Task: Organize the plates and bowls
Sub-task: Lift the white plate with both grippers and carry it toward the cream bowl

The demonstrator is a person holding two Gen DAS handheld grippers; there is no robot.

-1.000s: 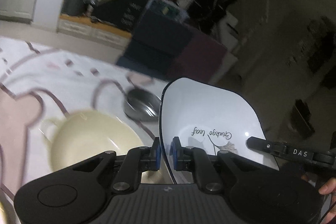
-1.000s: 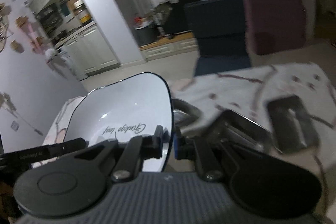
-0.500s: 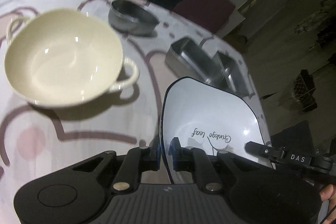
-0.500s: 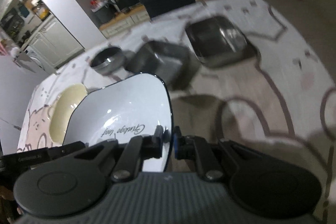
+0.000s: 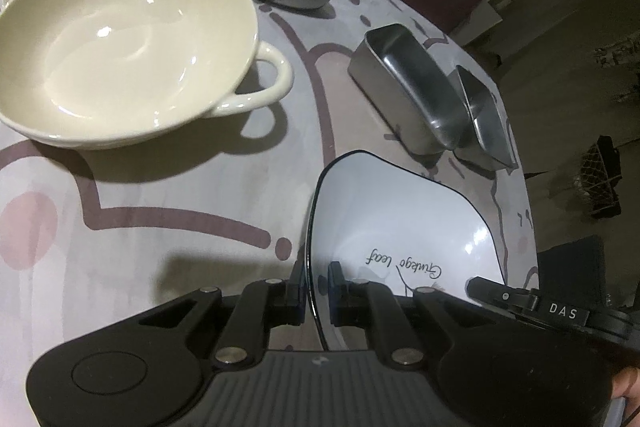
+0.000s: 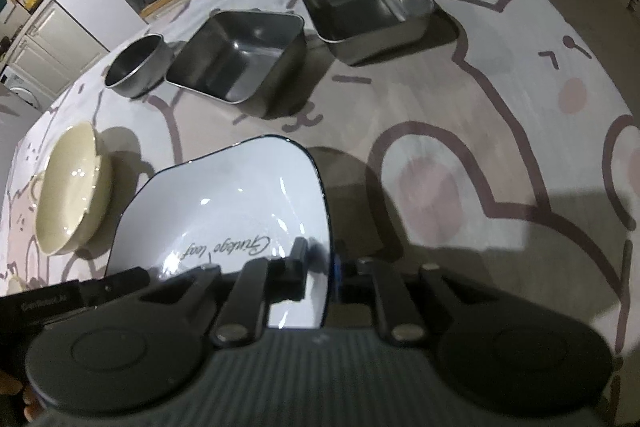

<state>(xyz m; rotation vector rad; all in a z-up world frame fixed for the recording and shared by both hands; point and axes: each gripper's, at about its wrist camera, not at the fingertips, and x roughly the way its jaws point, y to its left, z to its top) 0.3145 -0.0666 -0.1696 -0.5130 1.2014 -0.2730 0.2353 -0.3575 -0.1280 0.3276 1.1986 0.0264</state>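
A white plate (image 5: pixel 400 223) with a dark rim, a cream bowl (image 5: pixel 120 39), and a pink-and-mauve patterned tablecloth (image 6: pixel 500 147).

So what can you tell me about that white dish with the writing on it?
The white dish is glossy, ceramic-looking, a rounded square with a thin dark rim and black script plus a small drawing inside. It is empty. The left tongs and right tongs each pinch an opposite edge. It sits over the patterned tablecloth, near the cream bowl; whether it touches the cloth is unclear.
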